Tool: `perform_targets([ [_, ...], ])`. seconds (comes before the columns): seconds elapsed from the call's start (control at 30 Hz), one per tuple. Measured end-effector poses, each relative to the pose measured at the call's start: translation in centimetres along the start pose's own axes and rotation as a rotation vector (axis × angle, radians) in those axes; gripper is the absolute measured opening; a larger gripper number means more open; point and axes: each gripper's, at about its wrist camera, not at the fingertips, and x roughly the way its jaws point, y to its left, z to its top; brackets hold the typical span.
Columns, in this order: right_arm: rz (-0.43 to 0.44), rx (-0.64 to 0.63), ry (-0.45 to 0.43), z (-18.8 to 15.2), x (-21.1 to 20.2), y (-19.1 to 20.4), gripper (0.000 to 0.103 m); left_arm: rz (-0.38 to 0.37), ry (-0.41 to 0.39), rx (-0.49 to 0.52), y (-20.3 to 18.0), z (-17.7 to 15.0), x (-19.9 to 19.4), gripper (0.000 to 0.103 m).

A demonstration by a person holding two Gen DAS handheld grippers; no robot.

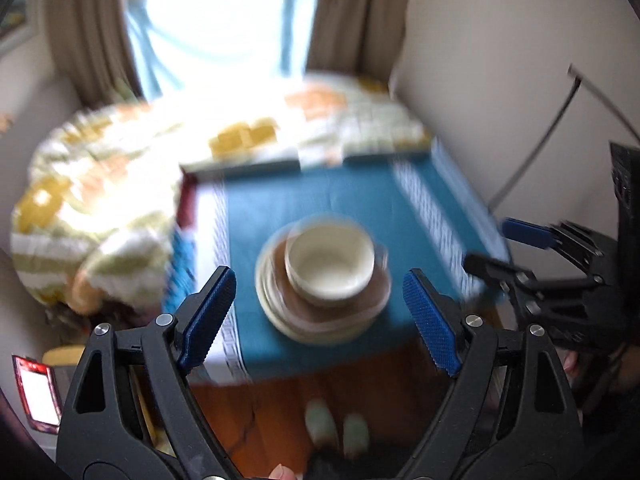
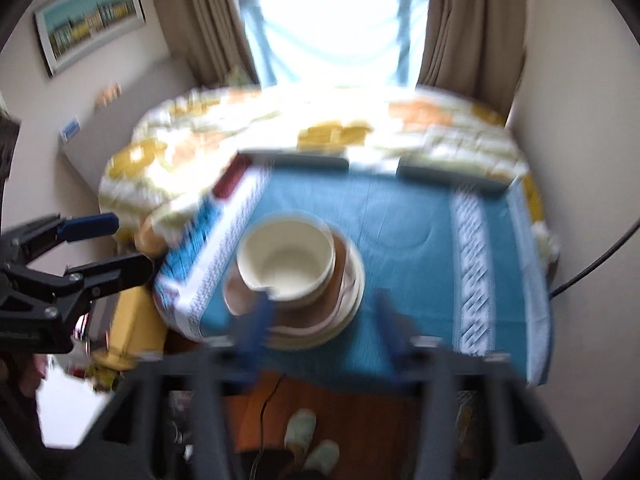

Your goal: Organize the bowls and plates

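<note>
A cream bowl [image 1: 330, 264] sits on top of a stack of brown and cream plates [image 1: 320, 316] on a table with a teal cloth [image 1: 320, 196]. My left gripper [image 1: 320, 312] is open and empty, held above the table's near edge in front of the stack. My right gripper [image 1: 492, 248] shows at the right, open and empty. In the right wrist view the bowl [image 2: 286, 258] and plates [image 2: 344, 312] lie just ahead of my blurred, open right gripper [image 2: 324, 320]. My left gripper [image 2: 116, 240] shows at the left there, open.
A bed with a yellow, orange and white quilt [image 1: 120, 184] stands behind and left of the table. A window with brown curtains [image 1: 356, 12] is at the back. A wall [image 1: 500, 60] is at the right. A wooden floor and feet in slippers [image 1: 336, 428] are below.
</note>
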Motion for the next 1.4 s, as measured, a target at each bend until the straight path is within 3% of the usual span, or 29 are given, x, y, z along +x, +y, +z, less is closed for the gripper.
perform_targets([
  [0.03, -0.007, 0.0, -0.047, 0.1, -1.6, -0.1, 0.082, 0.021, -0.049, -0.004, -0.4, 0.0, -1.2, 0.086],
  [0.13, -0.061, -0.005, -0.187, 0.0, -6.3, 0.0, 0.09, 0.119, -0.233, -0.029, -1.9, -0.4, -5.6, 0.103],
  [0.2, -0.1, -0.008, -0.271, -0.6, -9.1, 0.1, 0.093, 0.202, -0.374, -0.044, -3.0, -1.6, -8.4, 0.103],
  [0.27, -0.105, -0.005, -0.346, -1.3, -11.4, 0.1, 0.093, 0.258, -0.432, -0.043, -3.6, -2.4, -9.8, 0.103],
  [0.4, -0.139, -0.018, -0.487, -3.1, -14.9, 0.0, 0.094, 0.291, -0.453, -0.05, -4.3, -4.1, -11.1, 0.103],
  [0.57, -0.187, 0.008, -0.484, -4.2, -15.6, 0.3, 0.094, 0.291, -0.51, -0.046, -5.3, -5.6, -13.0, 0.103],
  [0.73, -0.181, 0.035, -0.501, -4.8, -16.4, 0.3, 0.094, 0.282, -0.535, -0.036, -5.7, -6.1, -14.1, 0.103],
  [1.4, -0.253, 0.043, -0.543, -5.0, -17.5, 2.3, 0.094, 0.26, -0.514, -0.025, -4.9, -6.0, -15.1, 0.103],
])
